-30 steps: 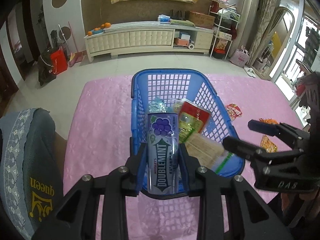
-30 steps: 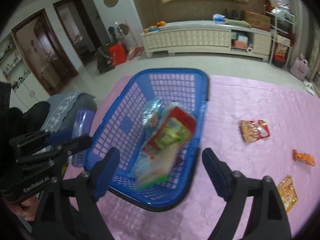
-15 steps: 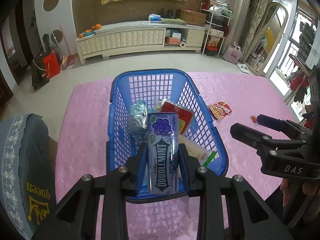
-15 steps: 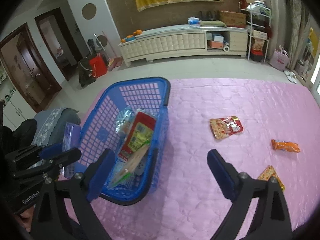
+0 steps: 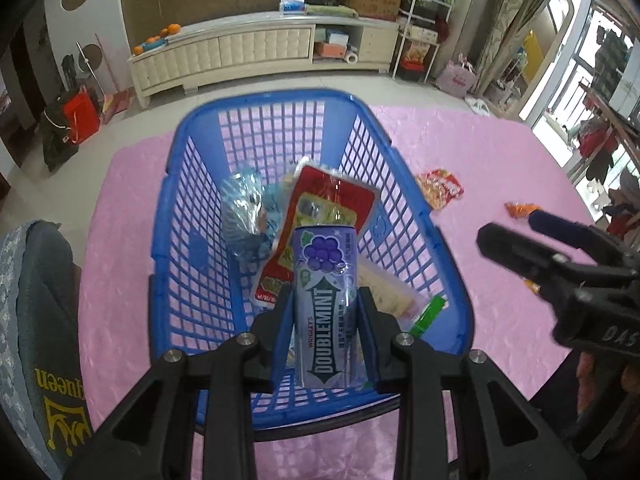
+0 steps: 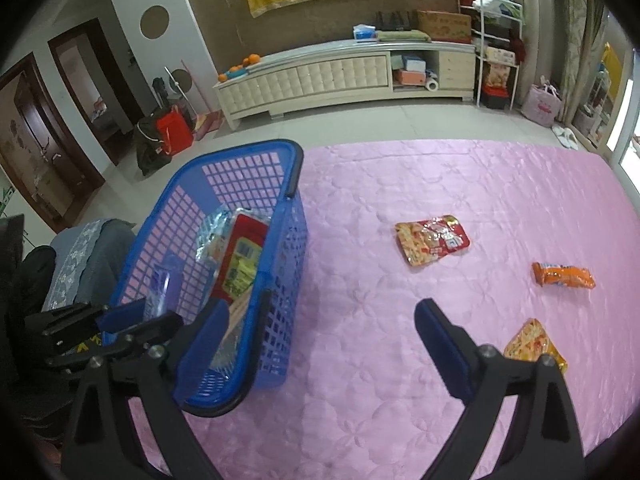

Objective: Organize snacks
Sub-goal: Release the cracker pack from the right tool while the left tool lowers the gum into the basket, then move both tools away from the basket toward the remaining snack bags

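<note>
Left wrist view: the left gripper (image 5: 325, 312) clamps its fingers on a purple gum bottle (image 5: 326, 304), held upright over the near end of a blue basket (image 5: 192, 240), likely to drop it in. A red packet (image 5: 320, 220) and a clear bag (image 5: 244, 216) lie inside, toward 12 o'clock.

Right wrist view: the right gripper (image 6: 320, 340) has just been opening; its fingers stand wide with nothing between them, above the pink bed (image 6: 400, 300). Three loose snack packets (image 6: 432, 240) wait at 1 to 3 o'clock, probably next.
</note>
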The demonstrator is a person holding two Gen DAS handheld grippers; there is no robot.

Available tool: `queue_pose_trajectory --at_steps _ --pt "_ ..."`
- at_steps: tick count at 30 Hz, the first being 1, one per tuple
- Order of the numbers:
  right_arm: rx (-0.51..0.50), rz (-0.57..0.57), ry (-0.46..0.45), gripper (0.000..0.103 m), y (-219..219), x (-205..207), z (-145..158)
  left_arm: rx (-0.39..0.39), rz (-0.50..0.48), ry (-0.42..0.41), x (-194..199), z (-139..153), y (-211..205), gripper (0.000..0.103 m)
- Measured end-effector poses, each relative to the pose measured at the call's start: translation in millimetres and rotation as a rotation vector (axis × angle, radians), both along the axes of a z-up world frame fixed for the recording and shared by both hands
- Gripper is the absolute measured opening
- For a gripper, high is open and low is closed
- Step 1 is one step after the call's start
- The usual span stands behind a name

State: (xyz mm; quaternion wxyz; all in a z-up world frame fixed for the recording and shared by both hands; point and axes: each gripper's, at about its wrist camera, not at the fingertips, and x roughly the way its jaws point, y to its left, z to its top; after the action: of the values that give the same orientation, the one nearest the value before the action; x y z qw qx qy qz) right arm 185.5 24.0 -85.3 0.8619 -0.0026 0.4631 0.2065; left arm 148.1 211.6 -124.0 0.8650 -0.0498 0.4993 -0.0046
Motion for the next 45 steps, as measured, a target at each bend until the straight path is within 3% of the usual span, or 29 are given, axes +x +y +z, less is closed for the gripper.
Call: queue_pose_trajectory --at_steps 4,9,12,23,29,45 --pt "0.013 -0.013 0.005 0.096 -5.3 0.2 -1.6 0.001 -0.007 0.0 -1.7 -0.9 -5.1 0.029" --pt "0.027 -0.023 0.005 0.096 -11.7 -0.8 2.6 0.014 -0.029 -0.045 -5.6 12.6 -13.9 0.061" --pt "0.035 -0.025 -0.007 0.096 -15.1 -4.2 9.6 0.033 -0.043 -0.075 -8.3 23.4 -21.2 0.066" --pt "0.061 -0.033 -0.078 0.096 -42.9 -21.4 45.6 0.05 -0.055 -0.136 -16.9 49.0 -43.3 0.072" --pt "0.017 -0.03 -0.127 0.096 -63.7 -30.3 61.3 0.012 -0.064 -0.18 -14.0 60.4 -64.2 0.078" --pt "-0.005 -0.132 -0.109 0.096 -148.9 -25.4 58.3 0.018 -0.187 -0.164 9.1 56.3 -151.6 0.081"
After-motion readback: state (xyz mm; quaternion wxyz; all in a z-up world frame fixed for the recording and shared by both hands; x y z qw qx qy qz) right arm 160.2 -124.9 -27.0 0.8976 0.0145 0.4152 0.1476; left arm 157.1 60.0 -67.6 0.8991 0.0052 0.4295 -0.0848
